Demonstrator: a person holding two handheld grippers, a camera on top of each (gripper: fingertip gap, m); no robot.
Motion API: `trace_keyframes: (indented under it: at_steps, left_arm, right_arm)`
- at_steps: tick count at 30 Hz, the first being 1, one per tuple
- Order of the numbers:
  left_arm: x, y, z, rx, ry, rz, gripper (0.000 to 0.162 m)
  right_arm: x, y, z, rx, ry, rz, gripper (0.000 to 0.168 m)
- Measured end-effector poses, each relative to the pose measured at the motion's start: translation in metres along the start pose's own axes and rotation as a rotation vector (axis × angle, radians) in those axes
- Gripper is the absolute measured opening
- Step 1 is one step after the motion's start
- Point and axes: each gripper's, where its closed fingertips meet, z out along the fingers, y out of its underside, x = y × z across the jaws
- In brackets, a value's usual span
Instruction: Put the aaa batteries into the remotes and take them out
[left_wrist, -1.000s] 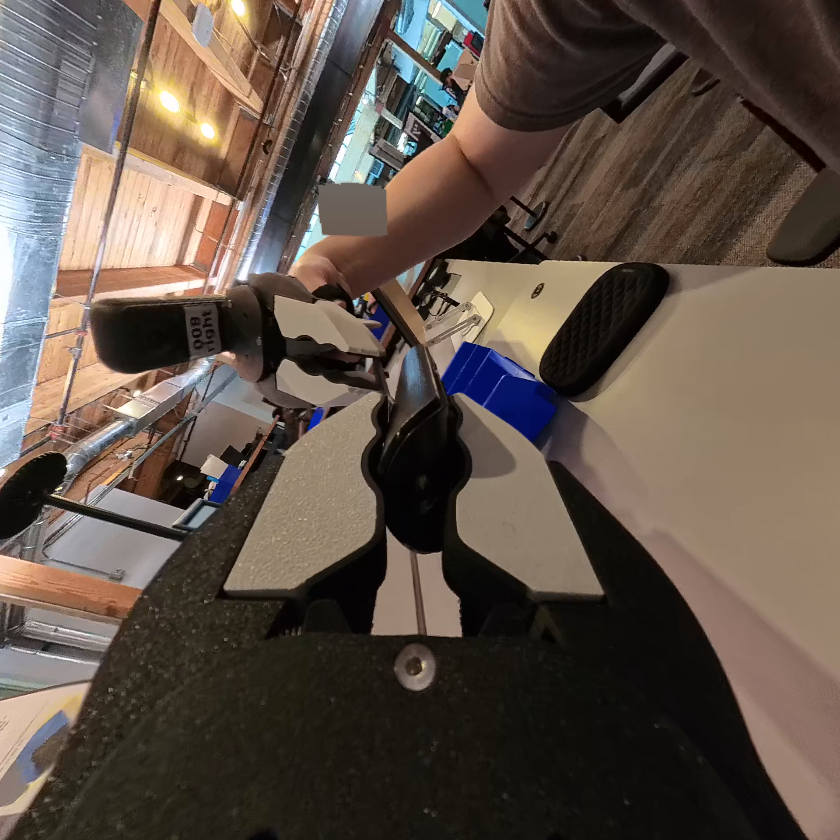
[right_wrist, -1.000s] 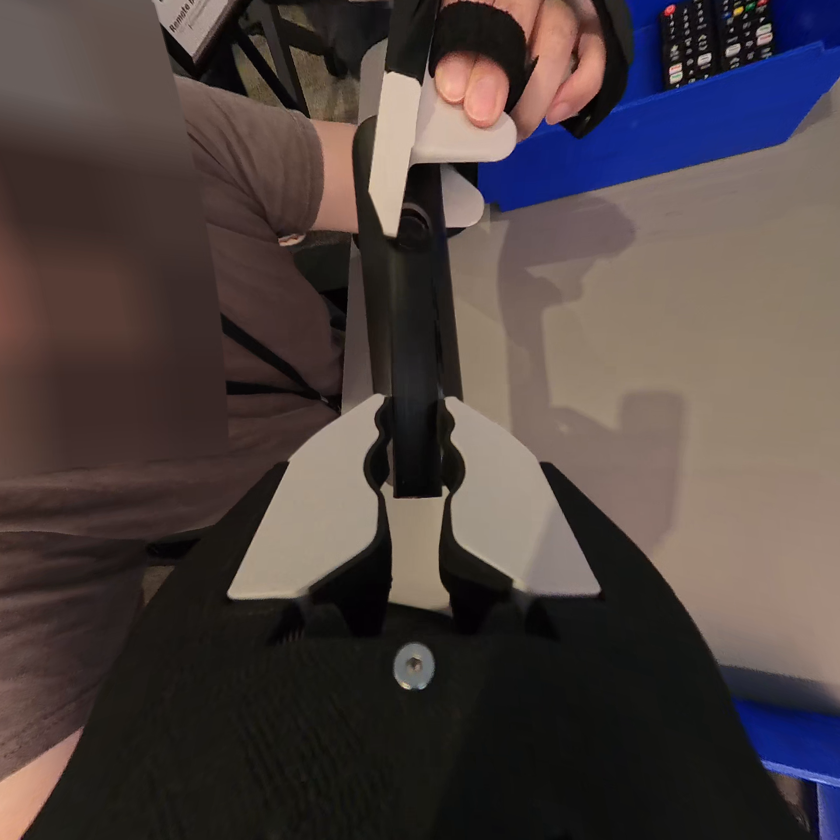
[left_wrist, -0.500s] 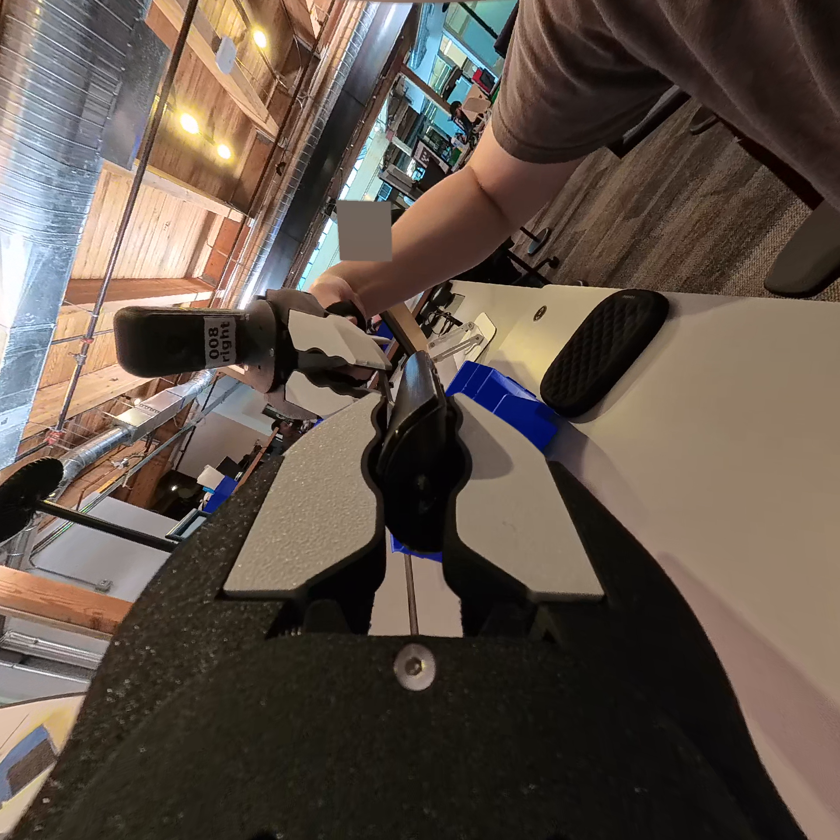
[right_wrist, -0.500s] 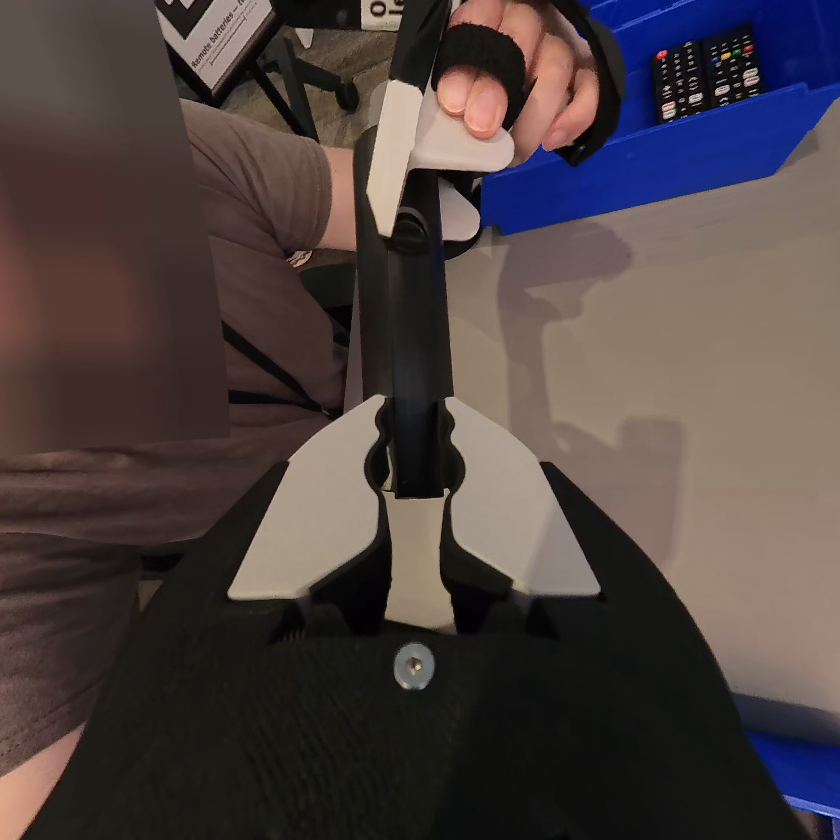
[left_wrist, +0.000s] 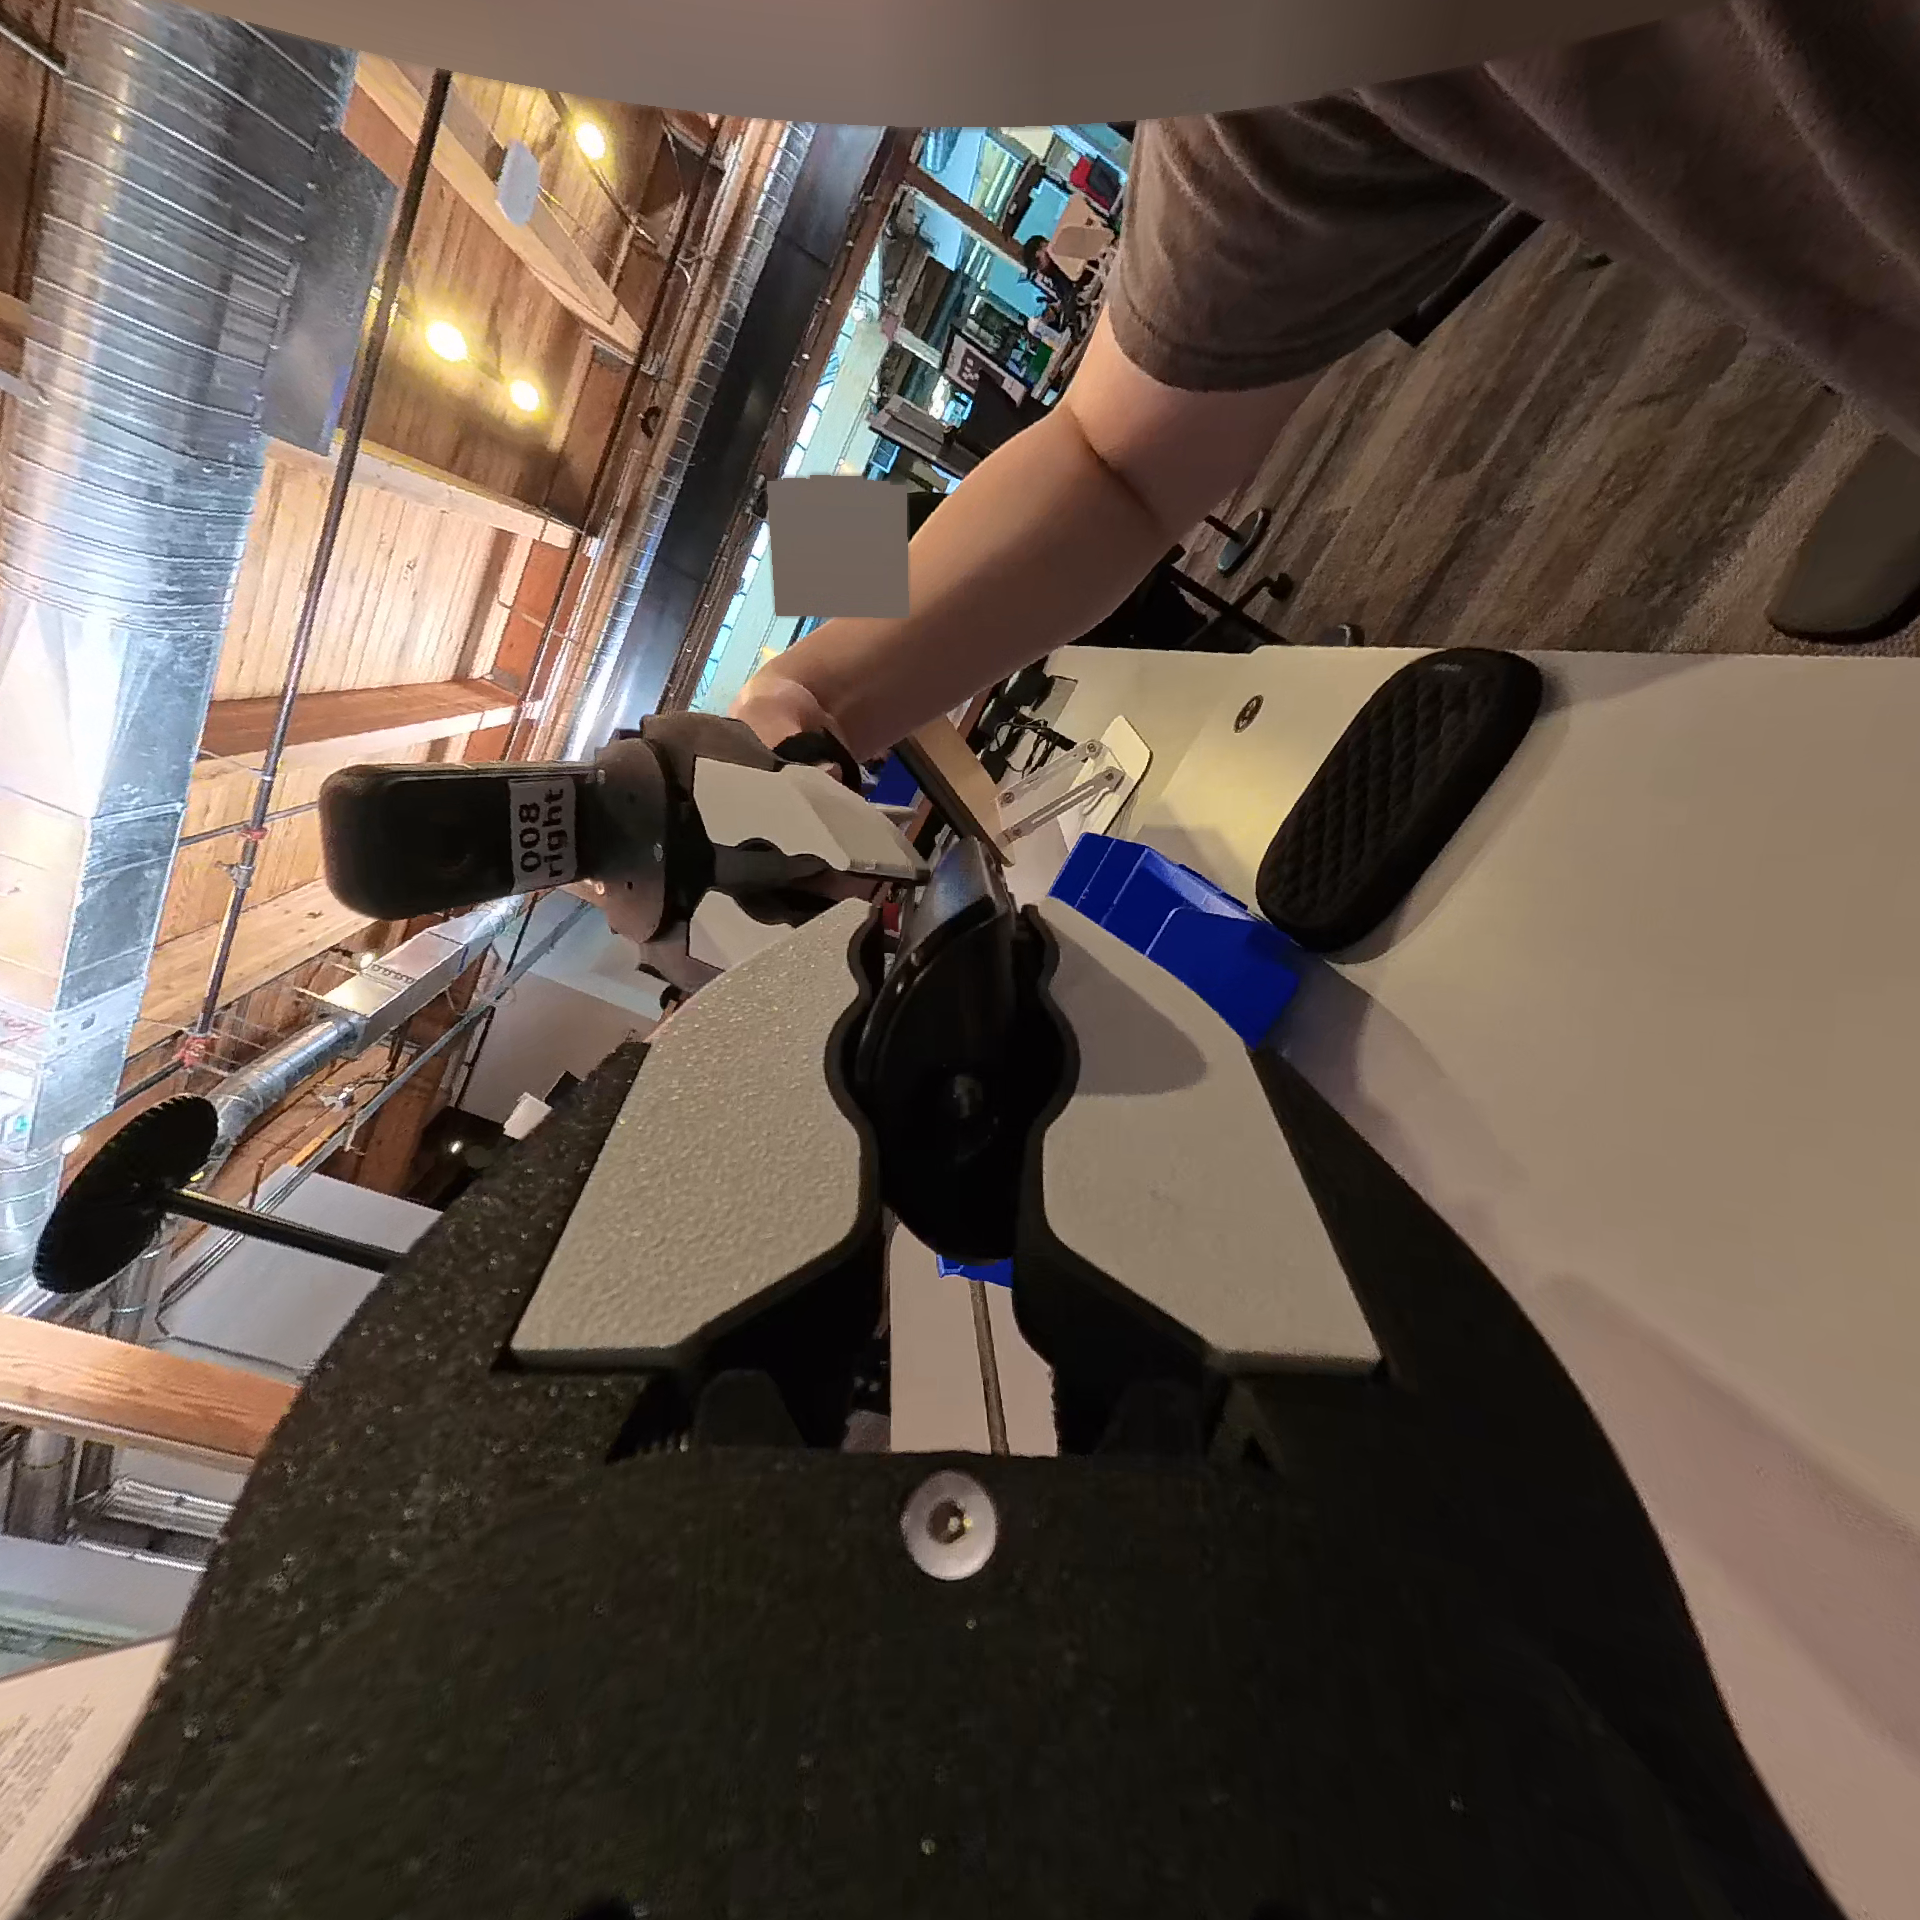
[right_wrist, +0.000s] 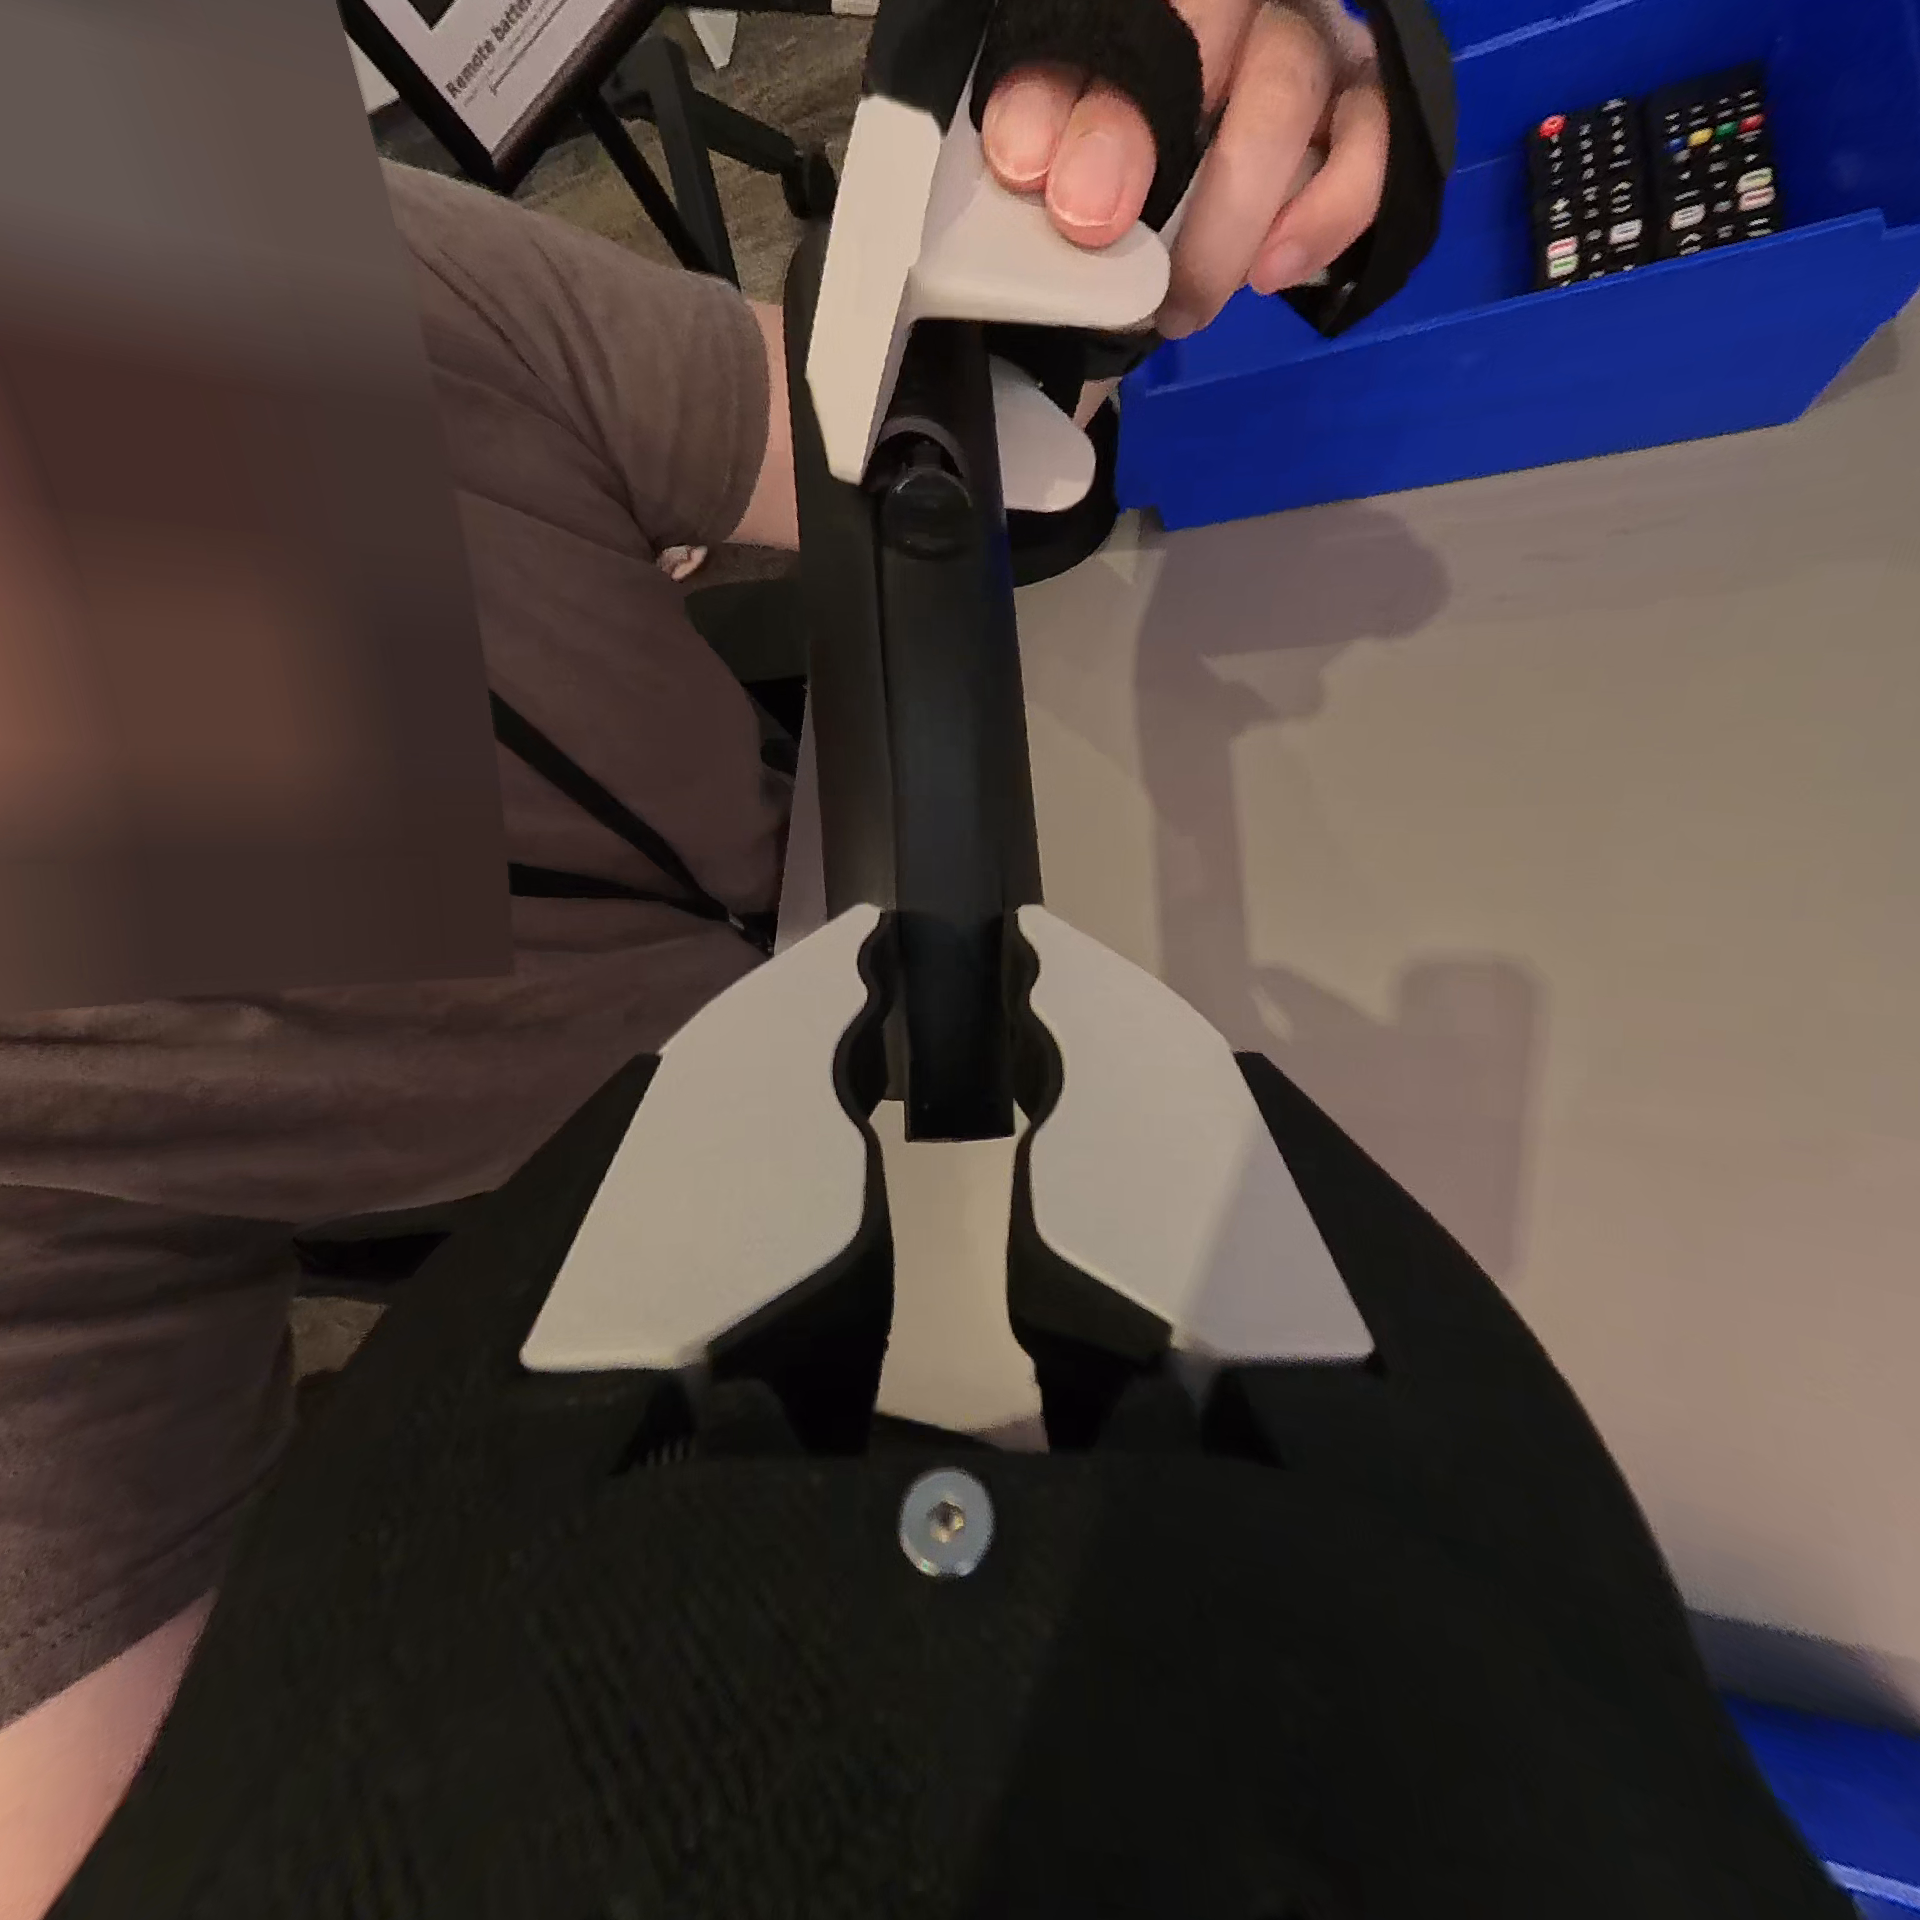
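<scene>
One black remote is held in the air over the table, gripped at both ends. My right gripper is shut on its near end in the right wrist view. My left gripper, held by a gloved hand, is shut on the far end. In the left wrist view my left gripper is shut on the remote's rounded end, and the right gripper clamps the other end beyond it. No batteries are in view.
A blue bin holding two black remotes stands at the back of the grey table. Another blue bin and a black ribbed pad lie on the table. A sign on a stand is beyond the person's arm.
Both grippers keep their hold on the remote. The held remote and both grippers have shifted slightly, so the blue bin with remotes sits lower in the right wrist view.
</scene>
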Motion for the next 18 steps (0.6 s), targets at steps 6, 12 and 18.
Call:
trace_keyframes:
  at_steps: [6,12,18]
  left_arm:
    - [0.005,-0.004,0.006,-0.024,0.012,0.056,0.024]
    - [0.001,-0.007,0.003,-0.025,-0.008,0.065,0.024]
    - [-0.001,-0.009,0.002,-0.033,-0.016,0.090,0.024]
  right_arm:
    - [-0.007,0.001,0.004,-0.030,-0.003,-0.041,0.024]
    - [-0.005,-0.007,-0.013,0.061,0.067,-0.089,0.045]
    - [-0.017,-0.014,-0.047,0.408,0.154,-0.200,0.051]
